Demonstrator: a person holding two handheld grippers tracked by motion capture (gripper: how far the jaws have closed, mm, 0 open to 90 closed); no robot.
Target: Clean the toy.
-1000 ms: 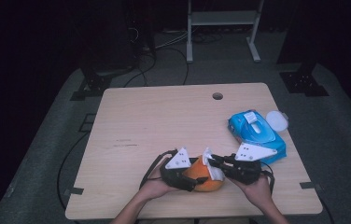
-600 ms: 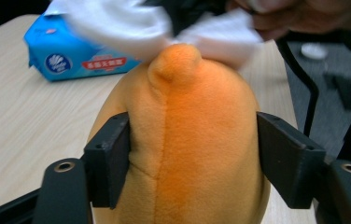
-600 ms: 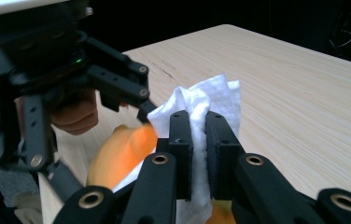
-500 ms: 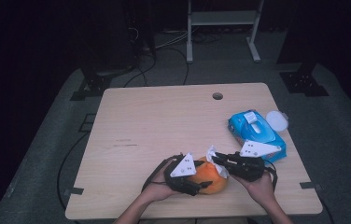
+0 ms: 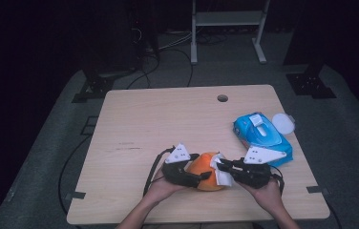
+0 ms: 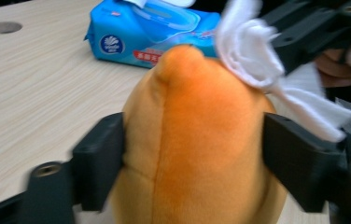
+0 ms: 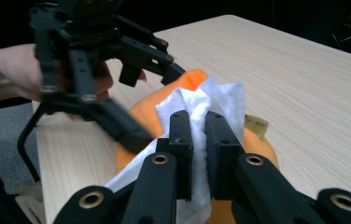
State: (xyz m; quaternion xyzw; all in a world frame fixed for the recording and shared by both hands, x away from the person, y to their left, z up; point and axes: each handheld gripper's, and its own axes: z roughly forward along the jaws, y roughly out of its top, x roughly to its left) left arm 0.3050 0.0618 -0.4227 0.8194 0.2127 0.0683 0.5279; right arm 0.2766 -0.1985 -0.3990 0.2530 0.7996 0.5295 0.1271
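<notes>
From the high view the orange plush toy (image 5: 205,171) sits near the bench's (image 5: 168,119) near edge, in the left gripper view the left gripper's (image 6: 194,154) jaws, having just been opening, straddle it widely, and in the right gripper view the right gripper (image 7: 198,140) pinches a white wipe (image 7: 211,100) tight, so wiping seems underway, next calling for steady strokes.

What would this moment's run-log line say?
left gripper: jaws just opening, flanking orange plush toy | right gripper: shut on white wipe, wipe on toy | blue wipes pack: beside

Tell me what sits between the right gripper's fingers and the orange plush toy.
A white wipe: the right gripper pinches it and it lies against the orange plush toy, as the right gripper view shows.
</notes>
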